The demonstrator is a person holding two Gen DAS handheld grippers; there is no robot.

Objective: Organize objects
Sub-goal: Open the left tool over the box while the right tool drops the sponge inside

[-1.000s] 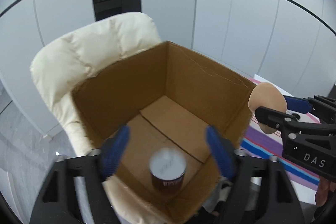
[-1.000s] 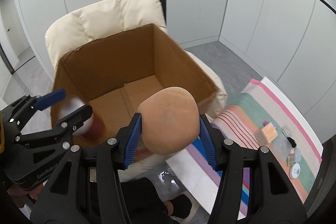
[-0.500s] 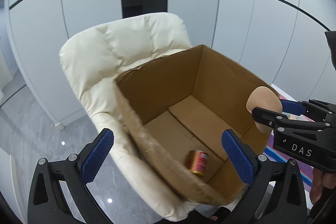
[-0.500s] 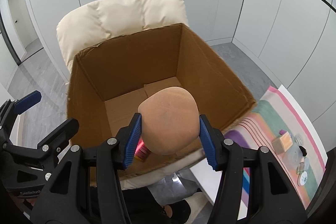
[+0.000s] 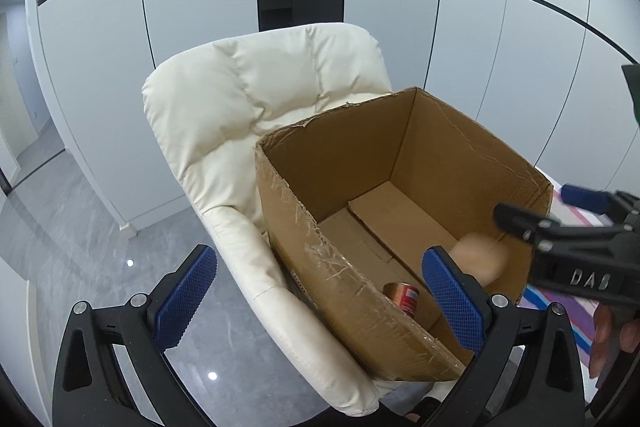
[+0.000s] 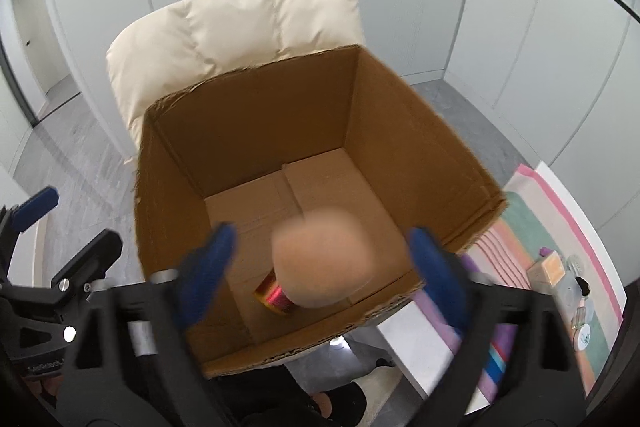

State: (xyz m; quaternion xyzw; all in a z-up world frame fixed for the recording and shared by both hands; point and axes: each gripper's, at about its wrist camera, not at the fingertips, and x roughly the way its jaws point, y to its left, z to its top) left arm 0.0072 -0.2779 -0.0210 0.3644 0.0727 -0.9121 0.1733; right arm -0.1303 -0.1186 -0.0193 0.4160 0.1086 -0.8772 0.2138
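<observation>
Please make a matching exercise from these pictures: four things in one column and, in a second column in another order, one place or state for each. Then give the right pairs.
1. can
2. tan ball
3. box
4. left gripper

A. on the cream chair
B. open, holding nothing
C. lying on the box floor
D. blurred, loose between the open fingers of the right gripper

Pairs: 1-C, 2-D, 3-A, 4-B

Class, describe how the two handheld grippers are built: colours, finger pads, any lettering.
Both the left gripper and the right gripper are black frames with silver screws and blue textured pads. White "DAS" lettering marks the right gripper's side. No cables or sleeves visible.
</observation>
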